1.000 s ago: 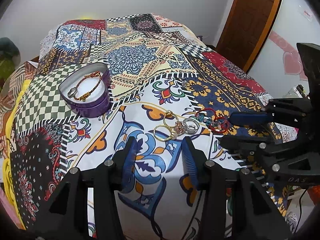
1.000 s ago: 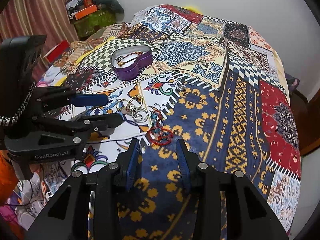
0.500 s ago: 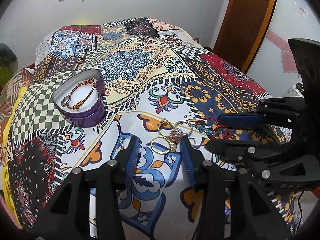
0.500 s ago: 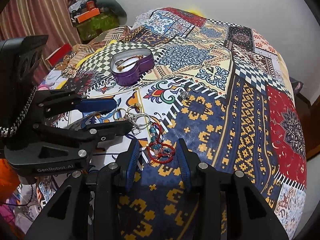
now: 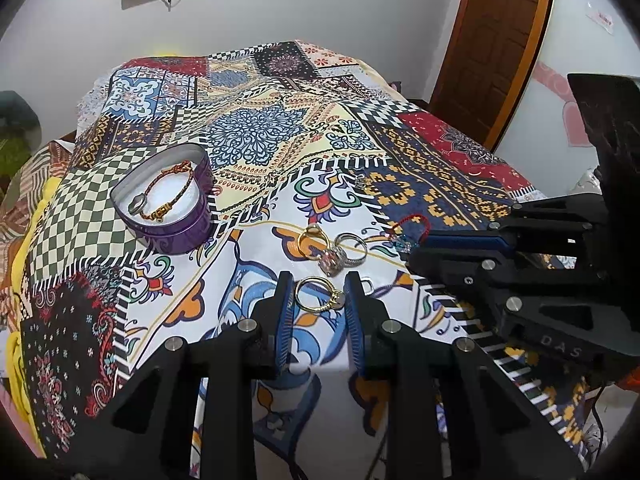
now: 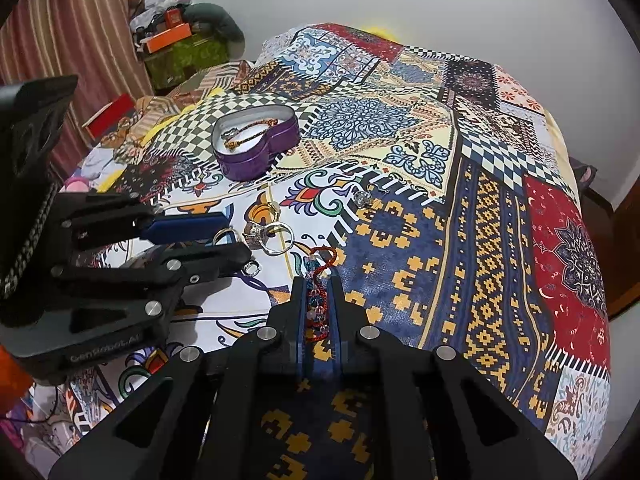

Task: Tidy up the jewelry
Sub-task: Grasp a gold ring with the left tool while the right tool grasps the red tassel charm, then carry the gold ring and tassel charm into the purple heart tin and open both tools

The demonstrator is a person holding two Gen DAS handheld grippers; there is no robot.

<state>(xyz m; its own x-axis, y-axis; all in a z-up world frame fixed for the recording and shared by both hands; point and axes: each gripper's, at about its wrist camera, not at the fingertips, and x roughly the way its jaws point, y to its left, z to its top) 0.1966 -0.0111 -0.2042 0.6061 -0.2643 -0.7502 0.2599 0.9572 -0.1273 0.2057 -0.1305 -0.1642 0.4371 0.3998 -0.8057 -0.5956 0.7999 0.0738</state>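
The right gripper [image 6: 317, 292] is clamped on the red beaded bracelet [image 6: 318, 300], whose long axis runs along the fingers, its loose loop pointing away toward the rings. The left gripper [image 5: 318, 300] stands narrow and is closing around a gold ring [image 5: 318, 296] lying flat on the patchwork bedspread [image 5: 260, 136]; the pads look just short of it. The heart-shaped purple tin [image 5: 176, 216] sits well apart, with open cloth between.
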